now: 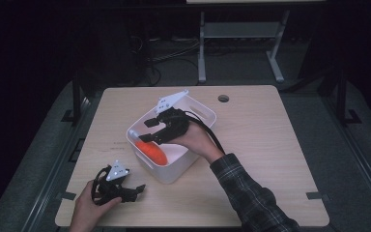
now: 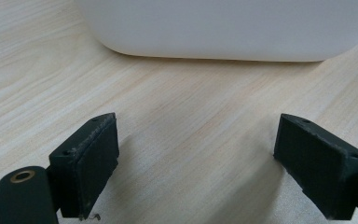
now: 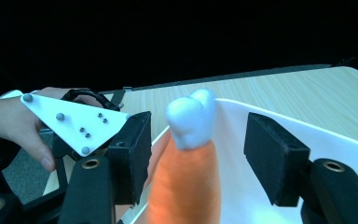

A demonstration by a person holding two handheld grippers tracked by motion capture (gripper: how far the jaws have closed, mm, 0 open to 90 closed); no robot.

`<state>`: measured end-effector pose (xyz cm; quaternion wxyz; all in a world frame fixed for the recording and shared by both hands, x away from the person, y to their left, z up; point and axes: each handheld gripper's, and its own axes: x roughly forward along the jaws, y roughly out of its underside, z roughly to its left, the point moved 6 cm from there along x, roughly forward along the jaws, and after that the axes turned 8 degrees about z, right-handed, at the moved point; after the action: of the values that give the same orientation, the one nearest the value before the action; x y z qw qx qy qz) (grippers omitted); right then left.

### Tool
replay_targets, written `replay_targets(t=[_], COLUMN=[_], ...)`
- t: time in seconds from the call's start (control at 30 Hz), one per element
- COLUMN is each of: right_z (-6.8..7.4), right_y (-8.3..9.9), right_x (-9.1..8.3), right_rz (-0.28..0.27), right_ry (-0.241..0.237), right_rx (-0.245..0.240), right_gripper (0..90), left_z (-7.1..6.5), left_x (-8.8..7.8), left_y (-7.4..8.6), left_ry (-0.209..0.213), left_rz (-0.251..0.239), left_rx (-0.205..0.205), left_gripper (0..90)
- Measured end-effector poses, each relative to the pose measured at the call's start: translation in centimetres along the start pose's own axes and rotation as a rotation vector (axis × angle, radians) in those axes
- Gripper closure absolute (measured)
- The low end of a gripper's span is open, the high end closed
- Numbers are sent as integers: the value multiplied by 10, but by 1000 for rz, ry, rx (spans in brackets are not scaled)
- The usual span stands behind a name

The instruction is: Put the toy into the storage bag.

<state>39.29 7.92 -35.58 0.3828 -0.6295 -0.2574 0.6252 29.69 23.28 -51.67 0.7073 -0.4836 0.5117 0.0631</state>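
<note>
We see the right gripper (image 3: pixel 196 154) open astride the carrot (image 3: pixel 186 182) in the tub (image 1: pixel 200 108), carrot's length running straight ahead between its jaws; left gripper (image 2: pixel 196 163) open, idle.

The high view is looking down from above onto the pale wooden table (image 1: pixel 270 145). Both gripper views are sitting close in, sharing the white plastic bin (image 2: pixel 233 28) with it.
</note>
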Motion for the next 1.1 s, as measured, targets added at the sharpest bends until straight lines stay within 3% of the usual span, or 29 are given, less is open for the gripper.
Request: replay_targets(t=[0.43, 1.1], right_z=[0, -15], right_y=[5, 39], right_x=[-19, -75], right_rz=[-4, -10], right_ry=[22, 106], right_rx=[2, 83], right_gripper=[399, 315], left_z=[0, 0], left_x=[0, 0], left_y=[0, 0], left_ry=[0, 1], left_rz=[0, -1], left_rx=[0, -1], left_gripper=[129, 129])
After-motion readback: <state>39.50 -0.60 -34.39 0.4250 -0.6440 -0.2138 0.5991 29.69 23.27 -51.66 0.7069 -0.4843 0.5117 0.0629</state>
